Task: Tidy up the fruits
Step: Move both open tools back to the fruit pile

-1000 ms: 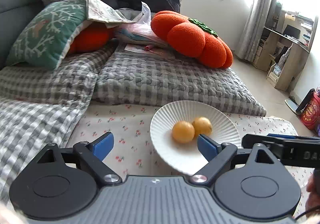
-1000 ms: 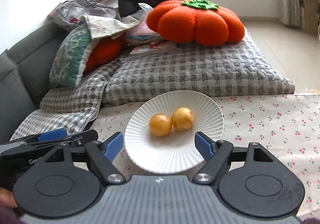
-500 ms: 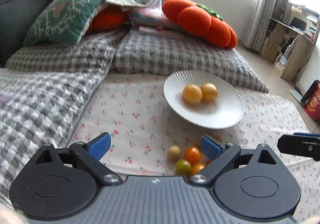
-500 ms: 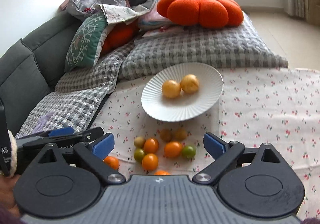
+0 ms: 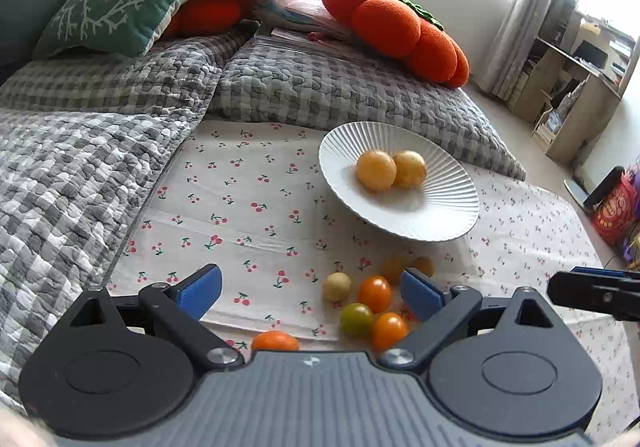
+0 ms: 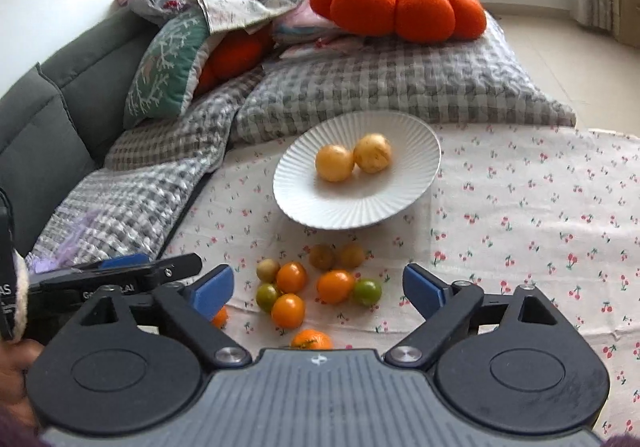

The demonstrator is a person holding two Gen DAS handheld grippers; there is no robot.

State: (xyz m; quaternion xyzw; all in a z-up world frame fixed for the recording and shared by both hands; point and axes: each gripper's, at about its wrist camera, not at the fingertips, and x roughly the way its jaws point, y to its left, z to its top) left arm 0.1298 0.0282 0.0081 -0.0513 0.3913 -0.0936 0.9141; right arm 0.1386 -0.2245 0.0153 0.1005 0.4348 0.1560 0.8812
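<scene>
The ribbed white plate (image 6: 304,207) serves as the landmark on the cherry-print cloth (image 6: 520,207). Left of it, and nearer the camera, the left hand-held gripper (image 5: 310,293) hangs released, nothing between its blue pads; in the right wrist view its black finger reaches in from the left edge. On the plate two yellow fruits (image 6: 353,161) lie touching each other. Just in front of the plate a cluster of small fruits (image 6: 316,287) sits on the cloth: orange, green and dull yellow ones close together, with a mandarin (image 6: 311,340) nearest the camera. Over that cluster the right hand-held gripper (image 6: 318,289) is released; its jaws have just been closing a little yet stand wide, with nothing clamped. Behind the plate, a grey checked quilt (image 6: 380,87) carries an orange pumpkin cushion (image 6: 400,7).
</scene>
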